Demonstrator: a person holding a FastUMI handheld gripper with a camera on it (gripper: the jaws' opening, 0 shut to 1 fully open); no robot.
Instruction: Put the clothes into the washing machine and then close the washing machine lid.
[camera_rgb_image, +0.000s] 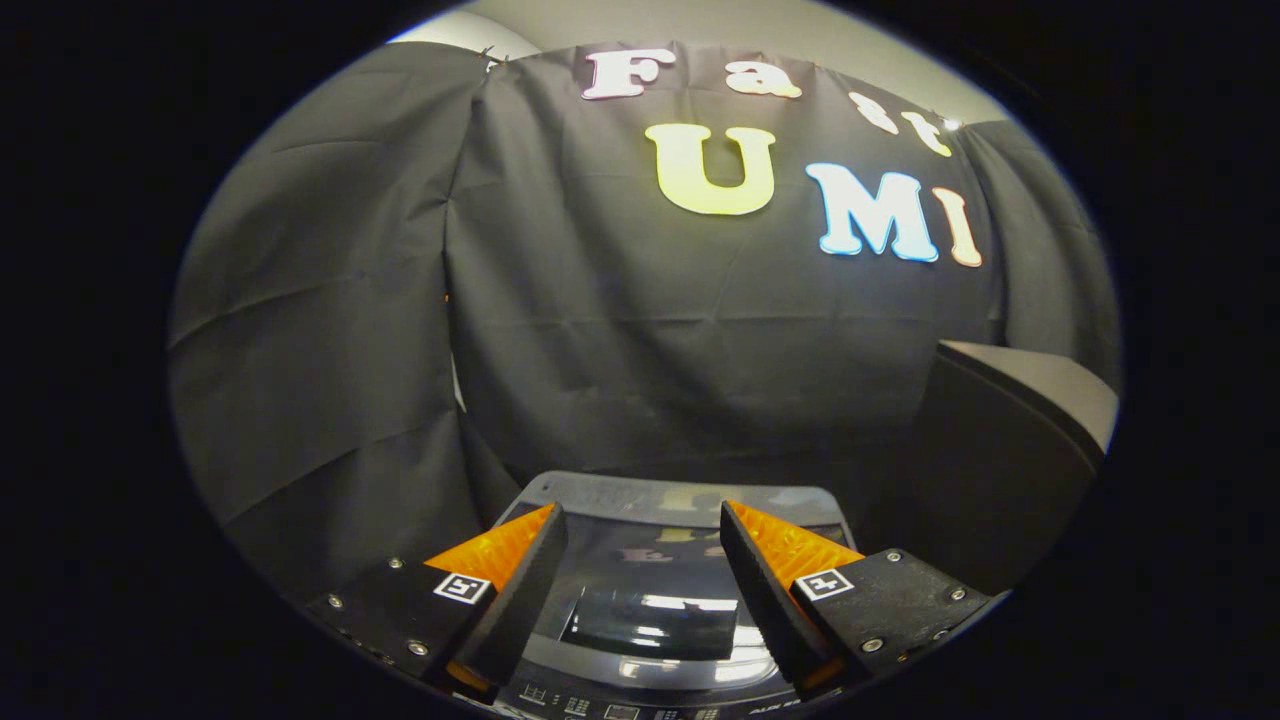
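Gripper view: the hand-held gripper is held wide open and empty above the washing machine, whose glossy lid lies shut between the fingers at 6 o'clock. No clothes are seen; lid closing is judged finished, so withdrawal is called for

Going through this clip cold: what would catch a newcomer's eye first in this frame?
First the gripper, its two fingers spread apart with nothing between them. Below and just beyond them sits the washing machine, its glossy dark lid lying flat and catching reflections, with a control panel at the near edge. Behind it hangs the black cloth wall, and a dark slanted panel stands at the right.
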